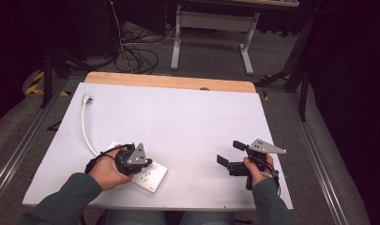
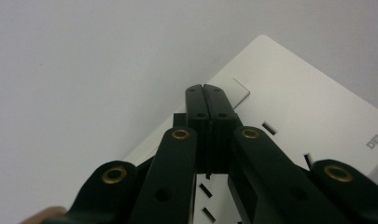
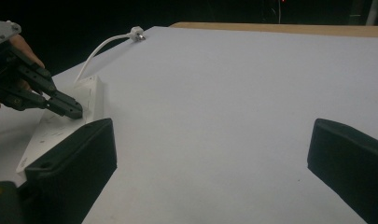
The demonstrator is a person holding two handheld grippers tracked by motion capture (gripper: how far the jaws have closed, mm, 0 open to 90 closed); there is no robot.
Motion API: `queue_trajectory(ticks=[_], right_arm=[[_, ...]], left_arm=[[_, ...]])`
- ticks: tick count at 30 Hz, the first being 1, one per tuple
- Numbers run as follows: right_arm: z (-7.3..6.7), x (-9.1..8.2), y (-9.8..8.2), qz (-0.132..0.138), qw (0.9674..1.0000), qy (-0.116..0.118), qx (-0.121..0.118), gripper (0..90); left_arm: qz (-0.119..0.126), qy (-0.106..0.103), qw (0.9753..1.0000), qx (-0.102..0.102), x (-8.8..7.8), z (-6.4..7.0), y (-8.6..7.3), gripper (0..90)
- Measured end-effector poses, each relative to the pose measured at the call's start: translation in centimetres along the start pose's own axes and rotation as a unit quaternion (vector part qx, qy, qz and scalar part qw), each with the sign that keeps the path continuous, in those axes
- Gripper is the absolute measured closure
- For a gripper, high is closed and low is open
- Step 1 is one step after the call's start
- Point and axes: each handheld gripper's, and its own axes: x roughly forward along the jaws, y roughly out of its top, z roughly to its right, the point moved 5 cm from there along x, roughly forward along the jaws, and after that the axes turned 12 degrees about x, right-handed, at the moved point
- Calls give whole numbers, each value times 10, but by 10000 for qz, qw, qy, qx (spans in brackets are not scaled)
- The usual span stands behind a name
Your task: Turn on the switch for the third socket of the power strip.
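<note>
A white power strip [image 1: 151, 178] lies flat near the table's front left, with its white cable [image 1: 85, 127] running back to a plug [image 1: 87, 98]. My left gripper [image 1: 146, 164] is shut with nothing between its jaws, and its tips rest on the strip. In the left gripper view the closed tips [image 2: 204, 88] sit against the strip's rectangular switch [image 2: 239, 91], above the socket slots of the power strip [image 2: 298, 107]. My right gripper [image 1: 231, 153] stands open over bare table at the front right, holding nothing. The right gripper view shows its wide gap [image 3: 210, 154], the left gripper [image 3: 73, 111] and the strip [image 3: 56, 133].
A white sheet [image 1: 187, 122] covers the table, and a wooden edge [image 1: 169, 80] shows at the back. Beyond the table stand a grey desk frame [image 1: 211, 21] and a coil of floor cables [image 1: 136, 56]. Metal rails [image 1: 319, 154] flank both sides.
</note>
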Motion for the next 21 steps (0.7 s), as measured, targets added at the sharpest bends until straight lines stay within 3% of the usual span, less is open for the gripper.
queue_trajectory(ticks=[5, 10, 14, 21], right_arm=[[0, 3, 1, -17, 10000, 15, -16, 19], [-2, 8, 2, -63, 9999, 84, -47, 19], [-3, 12, 3, -80, 9999, 121, -83, 19], [-5, 18, 5, -108, 9997, 179, -112, 19]], left_arm=[[-33, 13, 10000, 30, -2, 2, -1, 899], [-204, 371, 9985, 351, -5, 2, -4, 899], [-26, 693, 9976, 88, -14, -4, -6, 898], [197, 1128, 9934, -89, -28, -12, -8, 898]])
